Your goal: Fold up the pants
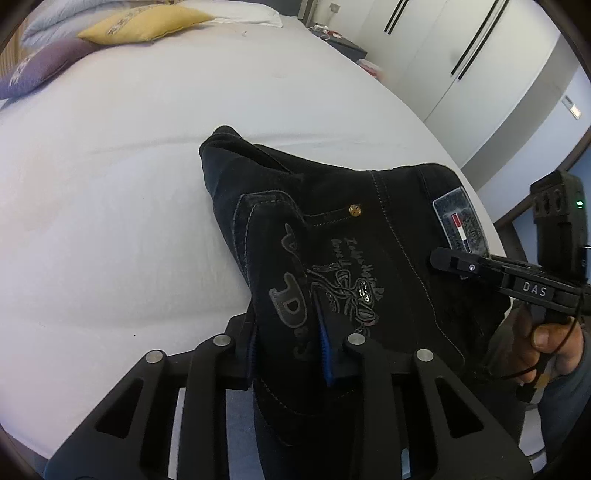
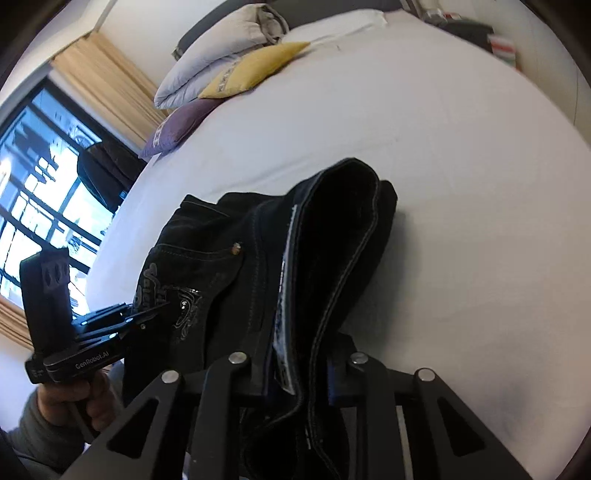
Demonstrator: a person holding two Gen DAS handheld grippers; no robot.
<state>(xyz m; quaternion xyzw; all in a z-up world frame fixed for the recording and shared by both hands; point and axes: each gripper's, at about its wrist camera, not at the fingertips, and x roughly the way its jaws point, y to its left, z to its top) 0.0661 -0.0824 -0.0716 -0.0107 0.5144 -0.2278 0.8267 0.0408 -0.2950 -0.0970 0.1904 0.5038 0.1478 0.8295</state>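
Observation:
Black denim pants [image 1: 369, 236] with a brass rivet, silver back-pocket print and a waistband label lie bunched on the white bed [image 1: 129, 184]. My left gripper [image 1: 286, 328] is shut on the pocket-side waist fabric, which runs between its fingers. My right gripper [image 2: 299, 369] is shut on the waistband edge near the label; the pants [image 2: 332, 240] rise in front of it. Each gripper shows in the other view: the right one [image 1: 454, 264] at the label, the left one [image 2: 147, 314] at the printed pocket. The legs of the pants are hidden.
Yellow [image 1: 144, 24], purple [image 1: 33, 66] and grey pillows [image 2: 221, 48] lie at the bed's head. White wardrobe doors [image 1: 461, 66] stand beyond the right bed edge. A window with beige curtains [image 2: 99, 74] is on the left. The near bed edge [image 1: 207, 398] runs under my fingers.

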